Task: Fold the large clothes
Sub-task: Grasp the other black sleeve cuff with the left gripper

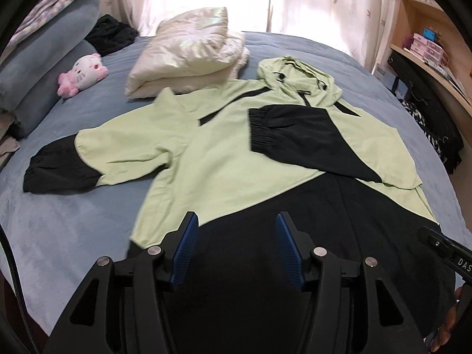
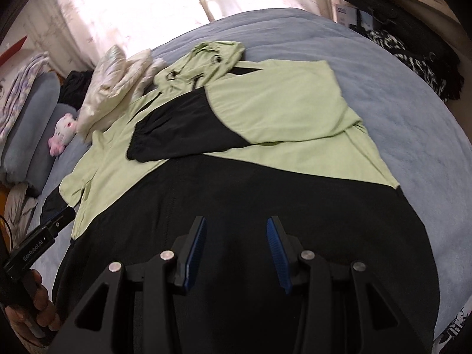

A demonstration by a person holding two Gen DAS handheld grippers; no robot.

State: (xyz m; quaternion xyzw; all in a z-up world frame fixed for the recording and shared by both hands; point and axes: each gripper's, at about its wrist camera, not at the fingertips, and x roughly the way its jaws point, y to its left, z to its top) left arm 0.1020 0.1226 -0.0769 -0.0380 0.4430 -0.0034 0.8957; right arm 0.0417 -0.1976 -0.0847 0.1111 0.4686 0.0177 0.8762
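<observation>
"GenRobot.AI" is showing in white on the left gripper [image 2: 66,218] where it is poking into the right wrist view; "DAS" is reading on the right gripper [image 1: 424,234] in the left one. Both are hanging with fingers spread wide, gripping nothing, over the black hem of the green-and-black hooded jacket [image 1: 224,147] lying mid-bed [image 1: 59,236], one sleeve [image 1: 298,138] folded across its chest. Only the left view is showing the other sleeve [image 1: 62,168] reaching toward the bed's left edge.
</observation>
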